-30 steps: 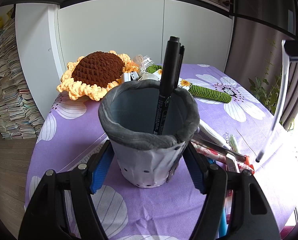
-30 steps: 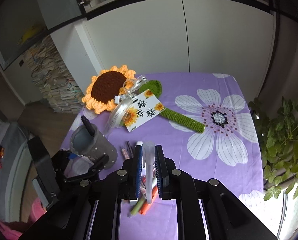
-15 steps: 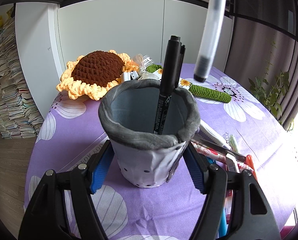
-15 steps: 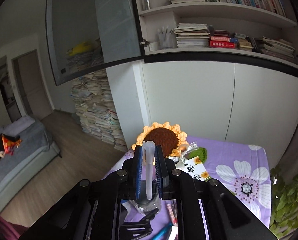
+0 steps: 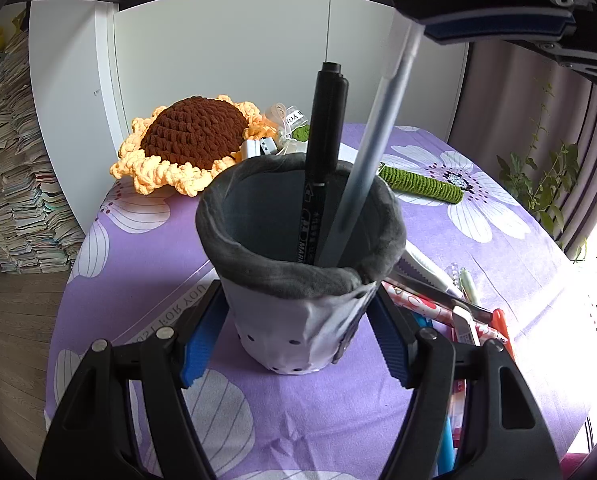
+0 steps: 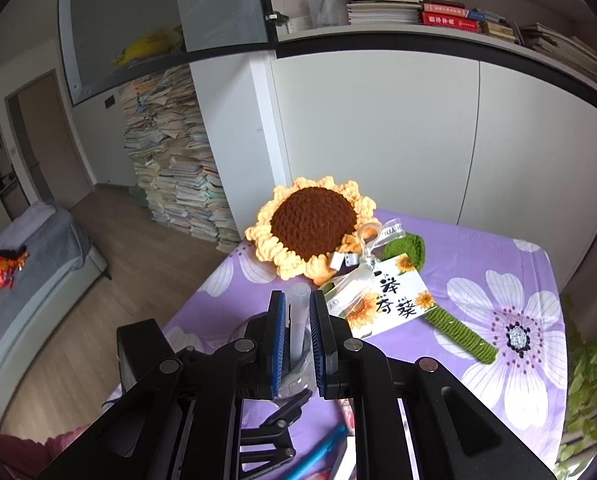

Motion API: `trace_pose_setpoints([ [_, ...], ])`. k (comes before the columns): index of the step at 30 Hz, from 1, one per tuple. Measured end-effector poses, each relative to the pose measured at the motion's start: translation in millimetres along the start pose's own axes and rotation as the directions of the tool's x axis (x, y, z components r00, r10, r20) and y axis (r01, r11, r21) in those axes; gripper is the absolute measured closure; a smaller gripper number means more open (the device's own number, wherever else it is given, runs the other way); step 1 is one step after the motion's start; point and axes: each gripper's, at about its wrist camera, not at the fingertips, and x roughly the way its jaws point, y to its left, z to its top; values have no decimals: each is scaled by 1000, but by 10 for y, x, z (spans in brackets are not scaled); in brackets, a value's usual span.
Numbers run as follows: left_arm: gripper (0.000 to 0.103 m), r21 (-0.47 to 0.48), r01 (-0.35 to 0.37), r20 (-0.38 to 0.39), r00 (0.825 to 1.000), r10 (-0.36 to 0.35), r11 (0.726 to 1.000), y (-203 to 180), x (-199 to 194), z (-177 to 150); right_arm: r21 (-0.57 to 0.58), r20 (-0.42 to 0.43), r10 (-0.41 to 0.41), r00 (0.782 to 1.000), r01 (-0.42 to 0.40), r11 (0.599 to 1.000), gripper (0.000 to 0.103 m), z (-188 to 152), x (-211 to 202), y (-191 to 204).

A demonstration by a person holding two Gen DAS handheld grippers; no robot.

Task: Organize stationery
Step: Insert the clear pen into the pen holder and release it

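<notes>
A grey fabric pen cup (image 5: pixel 298 304) stands on the purple flowered tablecloth (image 5: pixel 146 264). My left gripper (image 5: pixel 296 320) is shut on it, a blue pad pressing each side. A black marker (image 5: pixel 324 152) stands upright inside the cup. My right gripper (image 6: pixel 297 304) is shut on a translucent white pen (image 6: pixel 298 328). In the left wrist view that pen (image 5: pixel 378 132) slants down from the right gripper's pad (image 5: pixel 494 26) at the top right. Its lower end is inside the cup beside the marker.
A crochet sunflower (image 5: pixel 194 136) with a green stem (image 5: pixel 418 184) and a printed card (image 6: pixel 386 300) lies behind the cup. Several loose pens (image 5: pixel 438 304) lie right of the cup. The table's left edge drops to the floor by stacked books (image 5: pixel 10 184). A plant (image 5: pixel 546 184) stands at the right.
The right gripper swung the white pen from the table's right side to above the cup, and its lower end now sits inside. The left gripper and cup stayed still.
</notes>
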Motion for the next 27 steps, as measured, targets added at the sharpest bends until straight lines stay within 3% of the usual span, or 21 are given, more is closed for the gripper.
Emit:
trace_pose_setpoints([
  [9, 35, -2, 5, -1, 1000, -5, 1000, 24, 35, 23, 24, -106, 37, 994, -35, 999, 90, -152, 152, -32],
  [14, 34, -4, 7, -1, 1000, -7, 1000, 21, 23, 19, 57, -91, 35, 995, -30, 998, 89, -228, 18, -143],
  [20, 34, -3, 7, -1, 1000, -7, 1000, 25, 23, 20, 158, -151, -40, 988, 64, 985, 89, -508, -35, -548],
  [27, 34, -2, 7, -2, 1000, -7, 1000, 35, 20, 22, 320, -323, -97, 941, 206, 925, 89, -904, 161, -1124],
])
